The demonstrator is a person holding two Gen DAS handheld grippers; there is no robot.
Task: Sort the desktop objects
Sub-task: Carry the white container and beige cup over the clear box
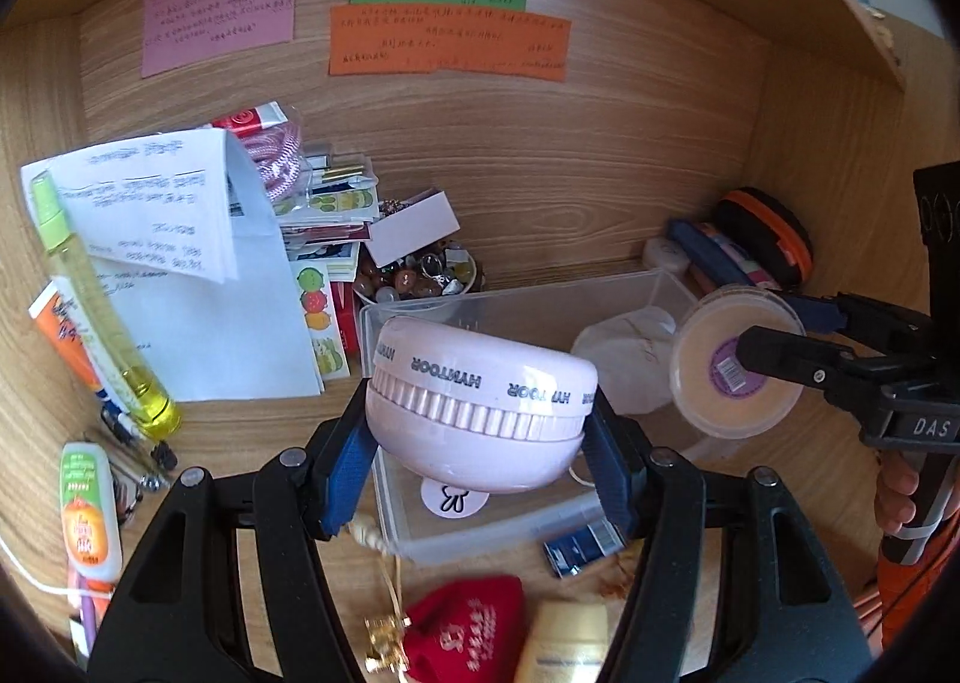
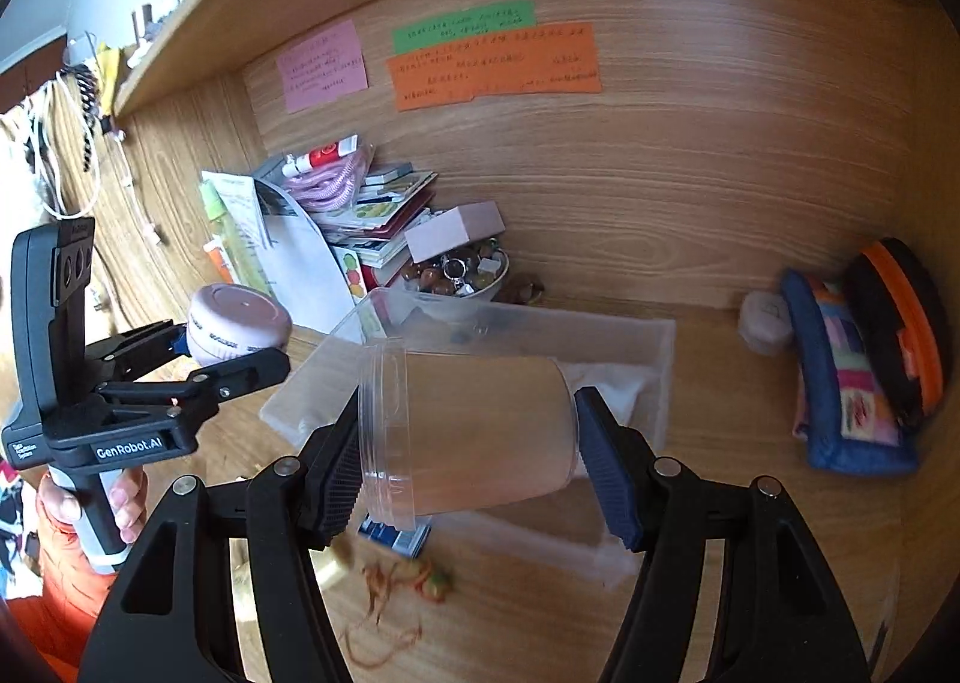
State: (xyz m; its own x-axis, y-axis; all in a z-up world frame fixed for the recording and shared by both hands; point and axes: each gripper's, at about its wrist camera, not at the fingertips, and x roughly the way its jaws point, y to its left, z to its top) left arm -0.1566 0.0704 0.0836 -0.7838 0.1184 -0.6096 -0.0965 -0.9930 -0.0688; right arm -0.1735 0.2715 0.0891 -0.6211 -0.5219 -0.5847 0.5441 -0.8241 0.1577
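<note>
While both loads hang over clear bin (image 1: 624, 287) on desk: right gripper (image 2: 468, 437) clenched on sideways jar (image 2: 468, 437), left gripper (image 1: 480, 443) grasping pink case (image 1: 480, 377). Lower level, release inside walls; bin floor possibly crowded.

Soft daylight, strong fisheye bending with dark corners, slight motion blur.

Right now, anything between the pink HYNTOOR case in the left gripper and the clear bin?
Nothing visible. The pink case, clamped in the left gripper, hangs directly over the clear bin, whose top is open. Only a round sticker shows on the bin floor underneath.
</note>
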